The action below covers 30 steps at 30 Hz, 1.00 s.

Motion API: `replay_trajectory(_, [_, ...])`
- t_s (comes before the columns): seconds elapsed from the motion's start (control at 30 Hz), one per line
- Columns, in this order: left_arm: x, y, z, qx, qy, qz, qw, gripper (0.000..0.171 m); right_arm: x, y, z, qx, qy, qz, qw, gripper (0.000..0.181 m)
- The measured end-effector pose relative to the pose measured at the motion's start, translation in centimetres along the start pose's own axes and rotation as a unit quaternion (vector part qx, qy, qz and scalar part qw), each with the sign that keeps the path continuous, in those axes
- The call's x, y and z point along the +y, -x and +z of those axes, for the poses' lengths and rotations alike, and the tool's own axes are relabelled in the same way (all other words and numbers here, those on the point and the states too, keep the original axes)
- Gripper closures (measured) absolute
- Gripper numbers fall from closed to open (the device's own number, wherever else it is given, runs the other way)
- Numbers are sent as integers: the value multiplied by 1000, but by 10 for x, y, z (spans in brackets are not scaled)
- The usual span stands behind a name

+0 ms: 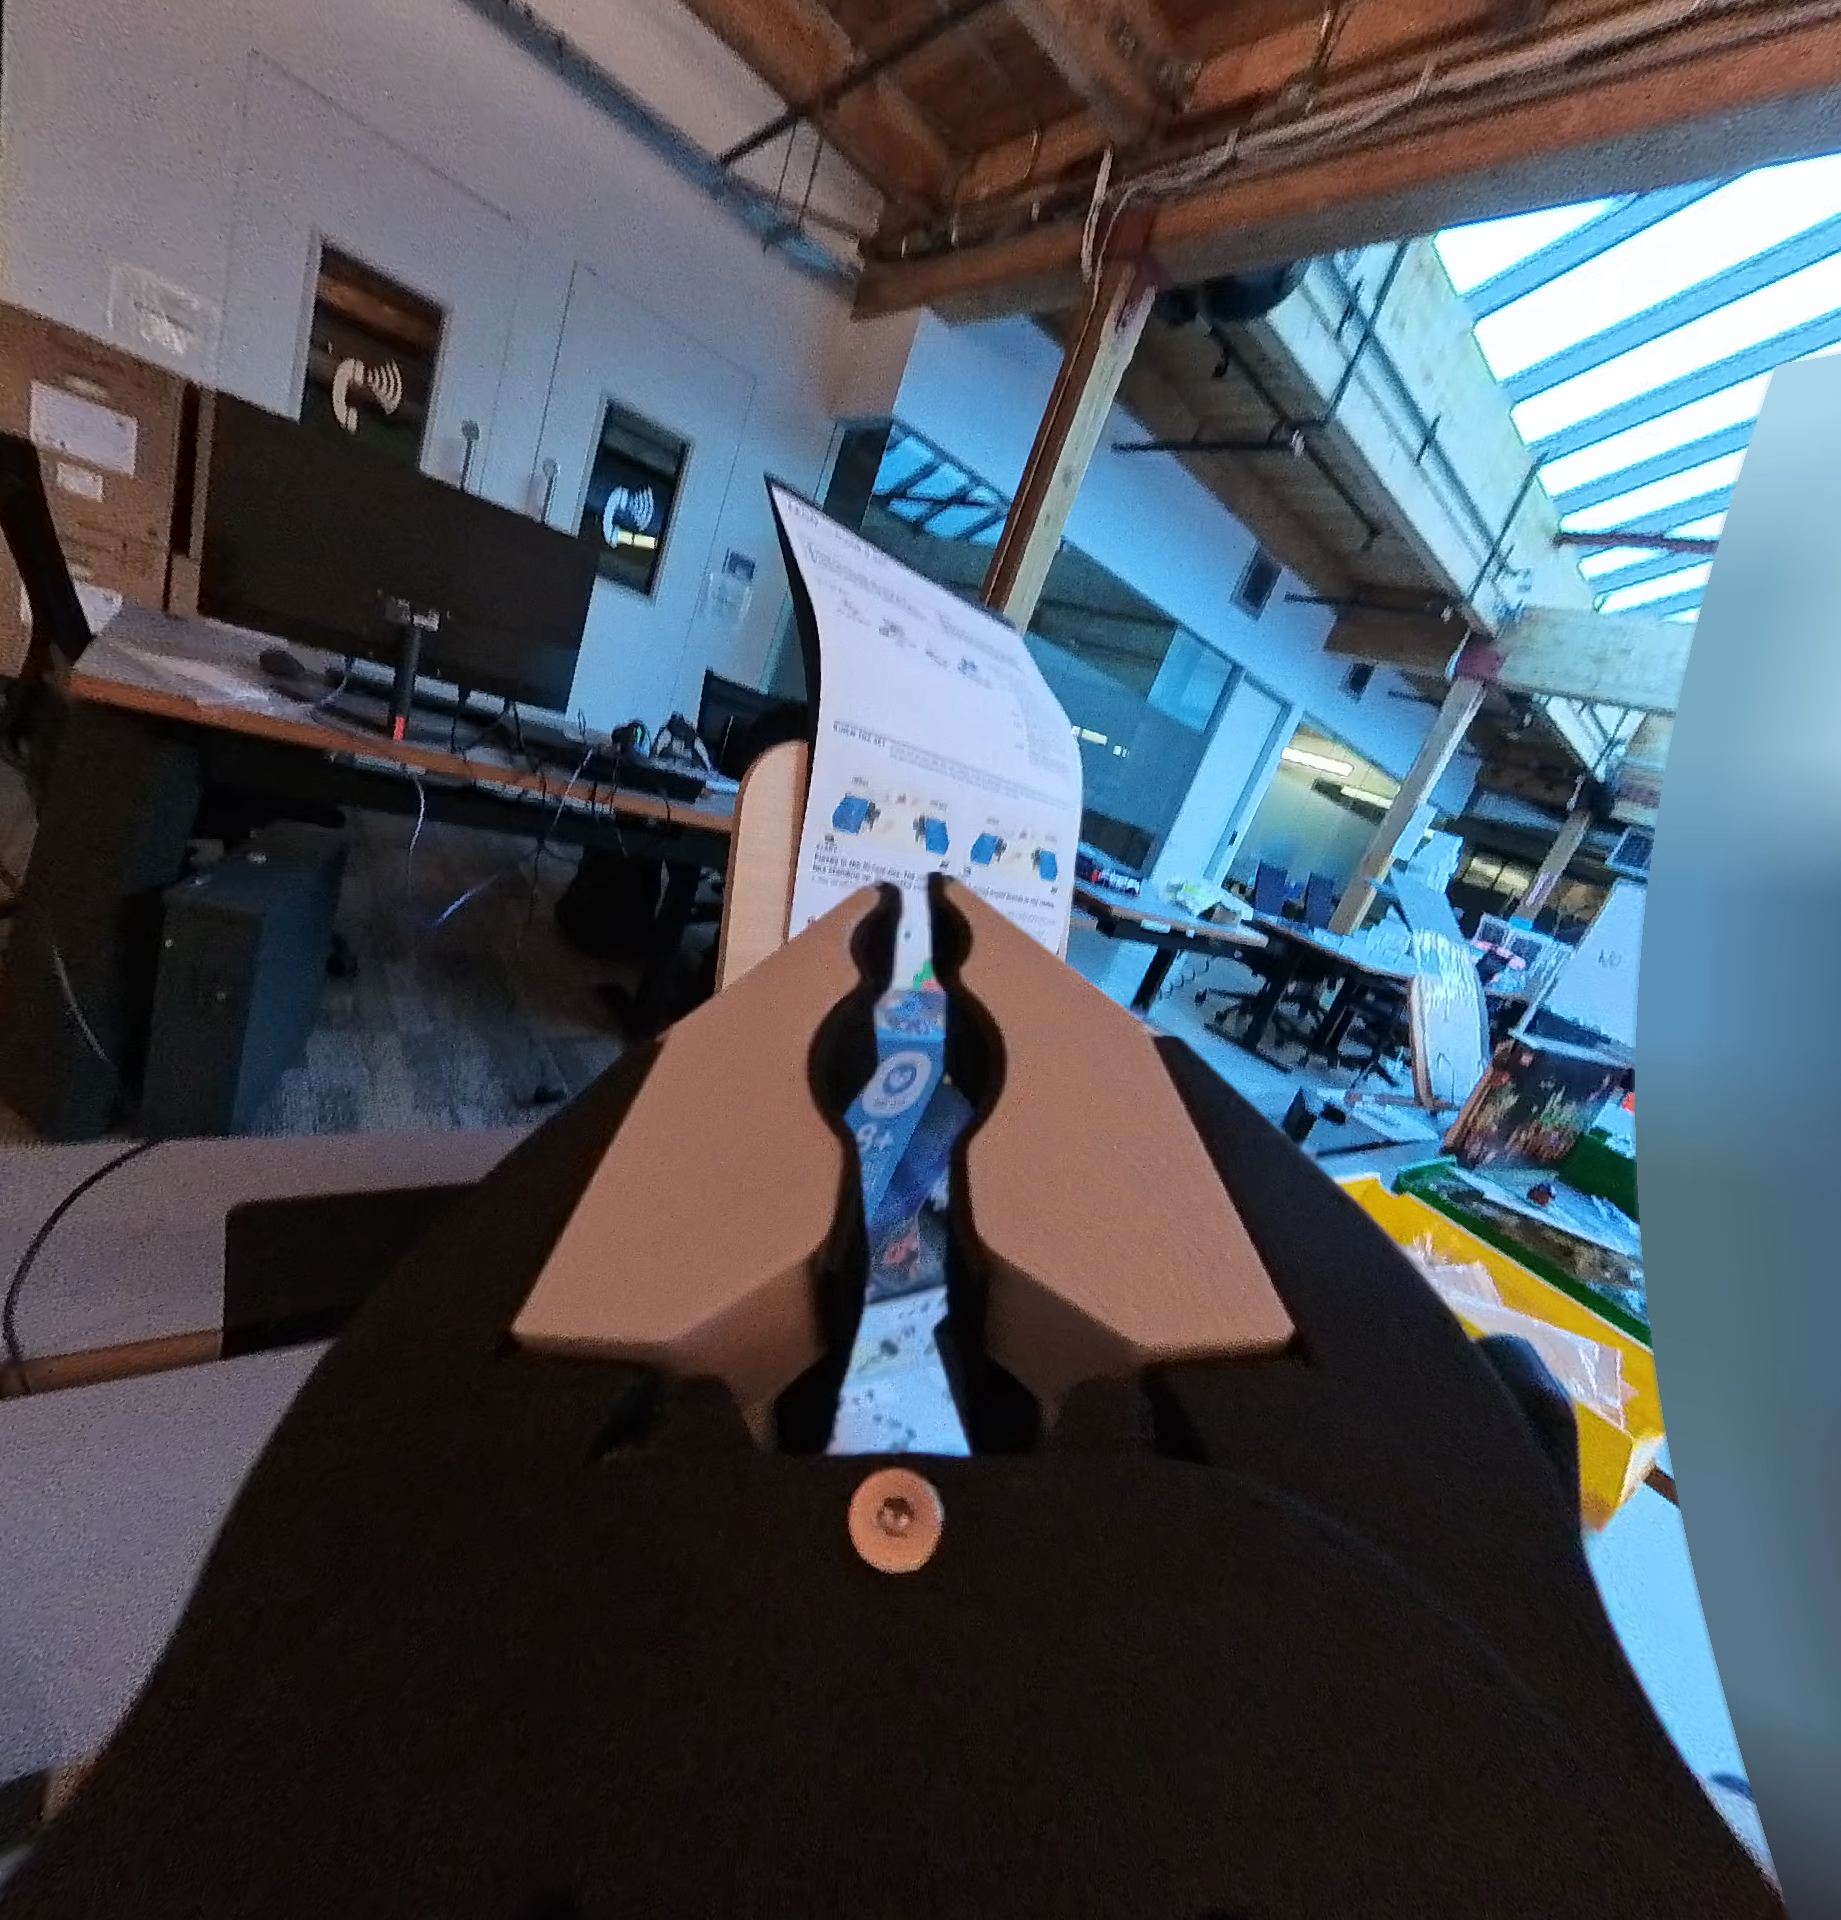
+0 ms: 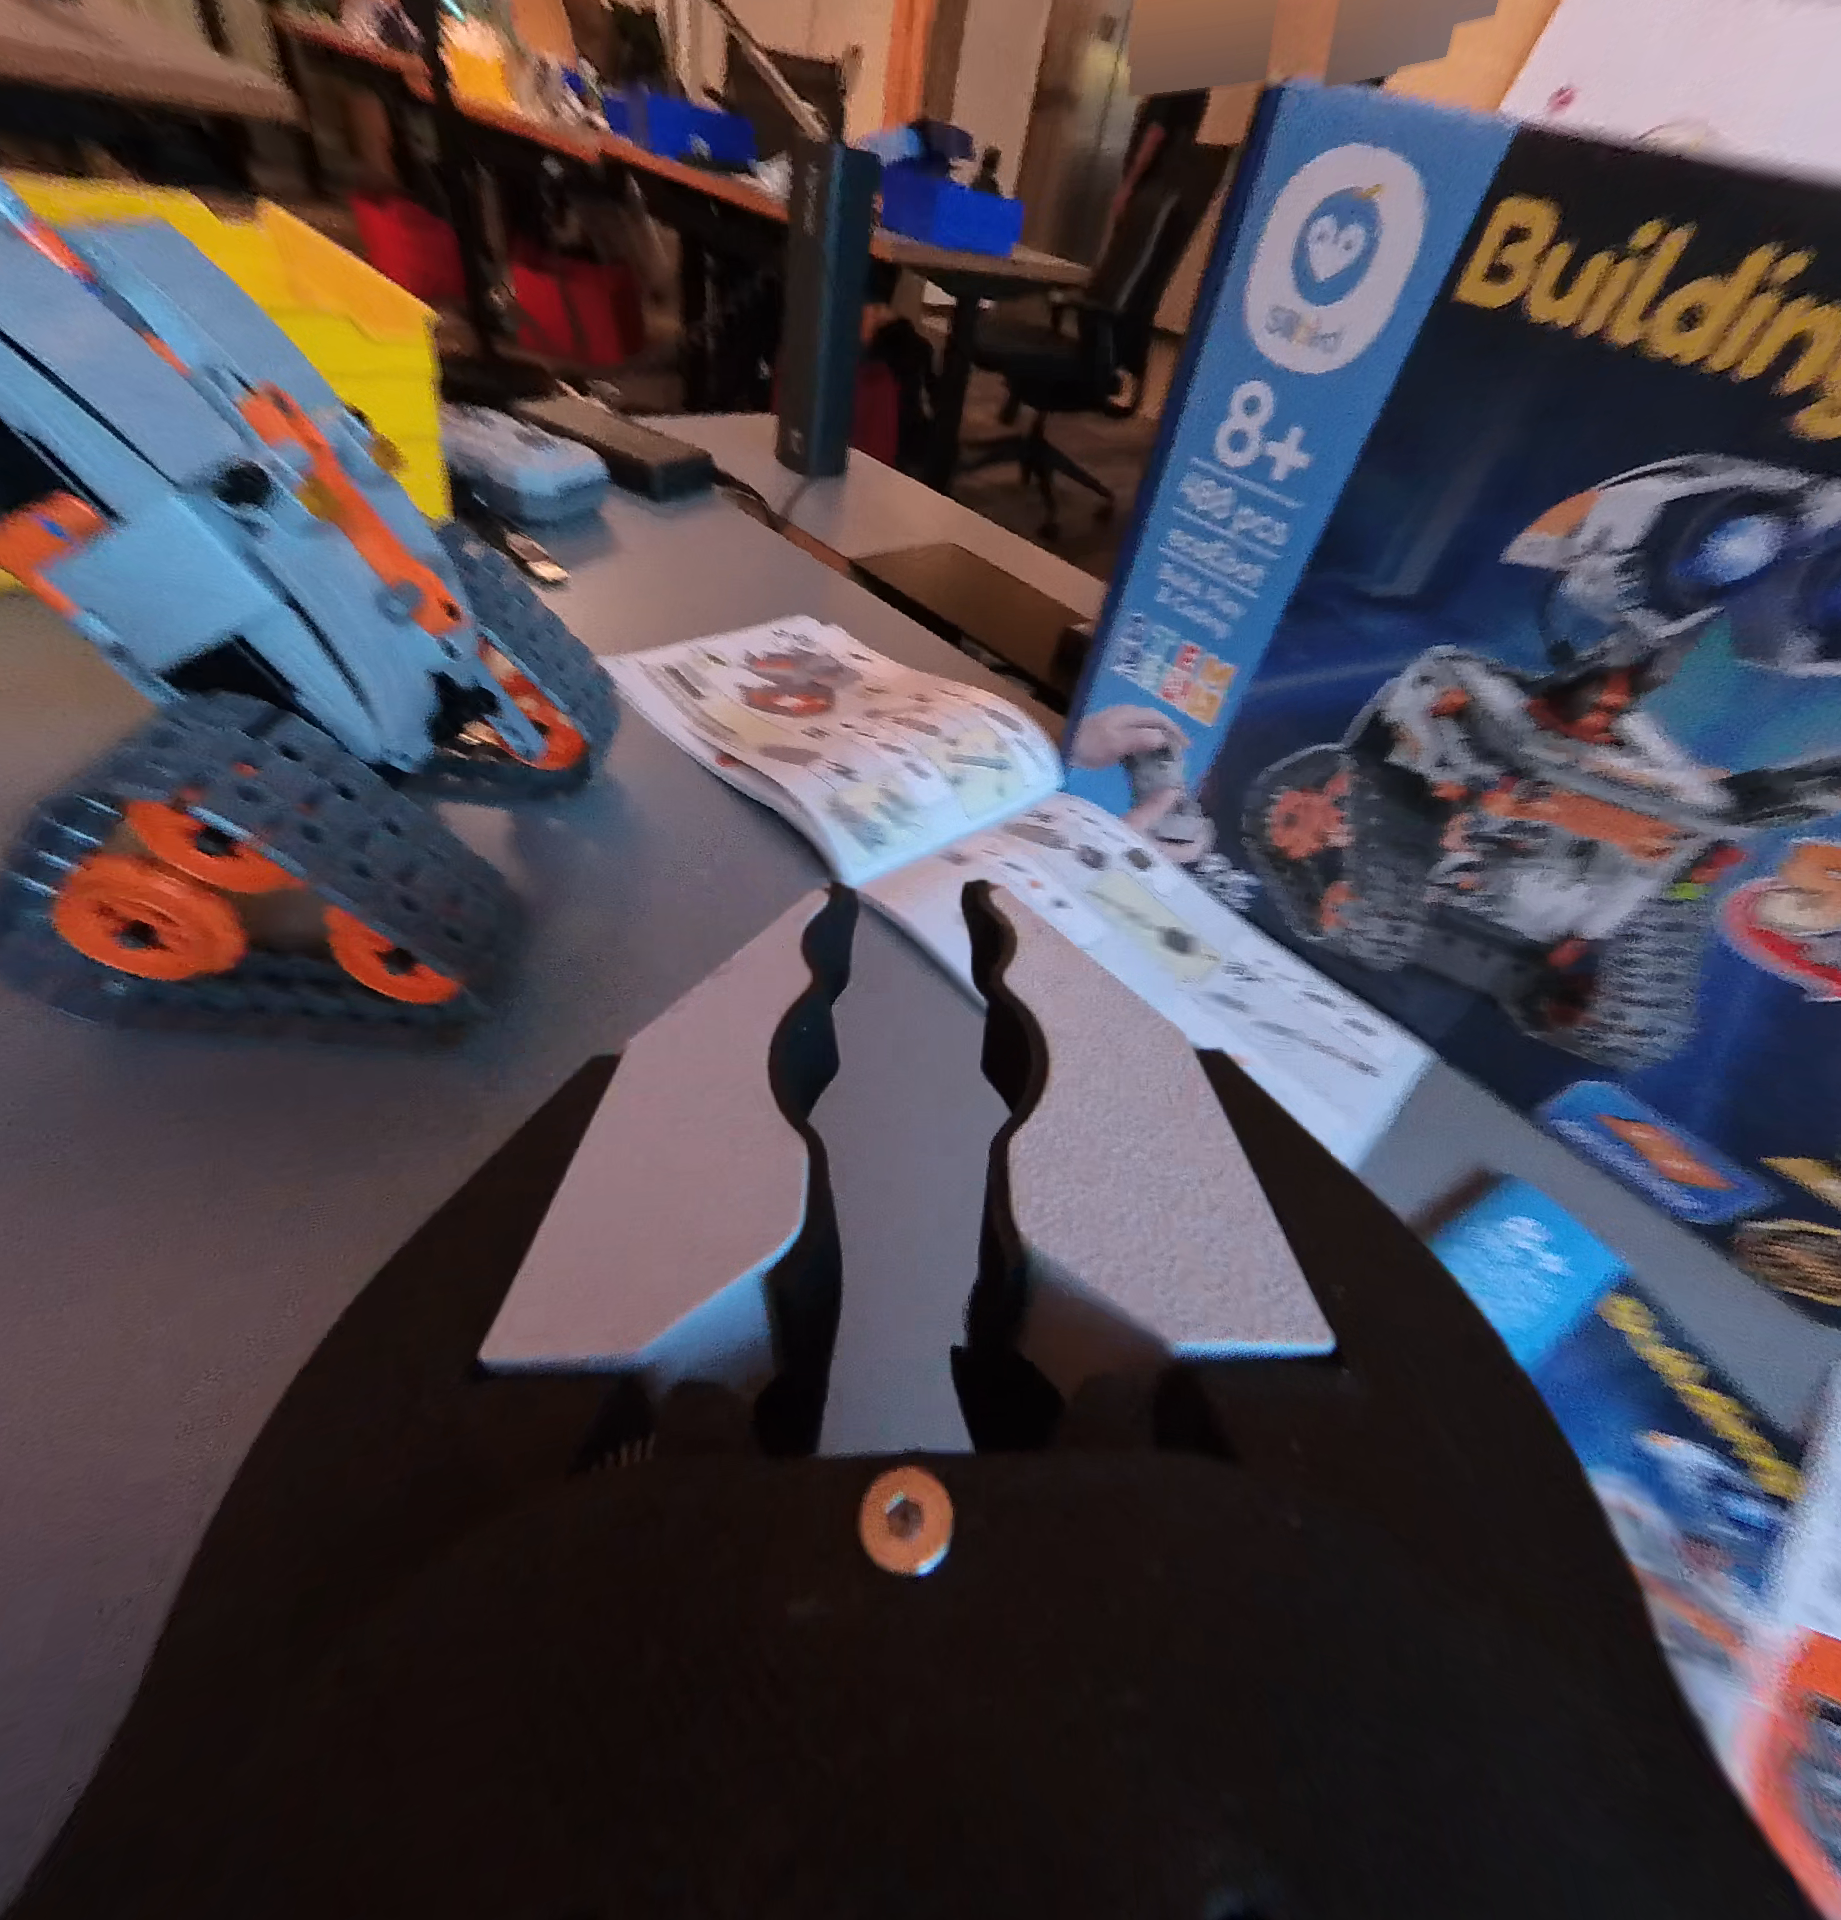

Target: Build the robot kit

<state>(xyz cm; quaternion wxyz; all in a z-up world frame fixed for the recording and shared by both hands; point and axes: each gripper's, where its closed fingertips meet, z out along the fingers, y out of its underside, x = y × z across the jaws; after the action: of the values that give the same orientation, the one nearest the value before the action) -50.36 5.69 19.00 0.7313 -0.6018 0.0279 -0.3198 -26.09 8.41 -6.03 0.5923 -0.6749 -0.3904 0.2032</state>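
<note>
- Two hand-held grippers show, one per wrist view.
- A big blue box (image 2: 1518,644) stands upright on the grey counter (image 2: 272,1195), right of the right hand-held gripper (image 2: 911,899).
- A tracked toy robot (image 2: 261,665) stands left.
- An open booklet (image 2: 895,769) lies just ahead; the right jaws gape, empty.
- The left hand-held gripper (image 1: 914,896) is nearly shut, pinching a raised printed sheet (image 1: 937,748).
</note>
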Motion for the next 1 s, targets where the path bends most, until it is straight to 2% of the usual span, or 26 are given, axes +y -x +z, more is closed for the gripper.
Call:
replay_trajectory(0.07, [-9, -1, -6, 1, -23, 3, 1000, 171, -1, -14, -9, 34, 7, -43, 998, 161])
replay_trajectory(0.13, [-13, 4, -10, -14, -28, 12, 999, 171, -2, -17, -14, 29, 5, -58, 998, 165])
replay_trajectory(0.3, [-18, -1, -13, 0, -38, 2, 999, 171, 16, -6, -6, -30, 30, -11, 999, 181])
replay_trajectory(0.37, [-18, -4, -13, 8, -38, -1, 999, 171, 24, 0, -2, -50, 46, 1, 998, 181])
replay_trajectory(0.47, [-19, -7, -13, 13, -43, -3, 999, 171, 29, -2, -1, -45, 62, -14, 997, 181])
replay_trajectory(1.0, [-24, -5, -19, 8, -52, -6, 999, 171, 27, -4, 0, -57, 38, 39, 997, 181])
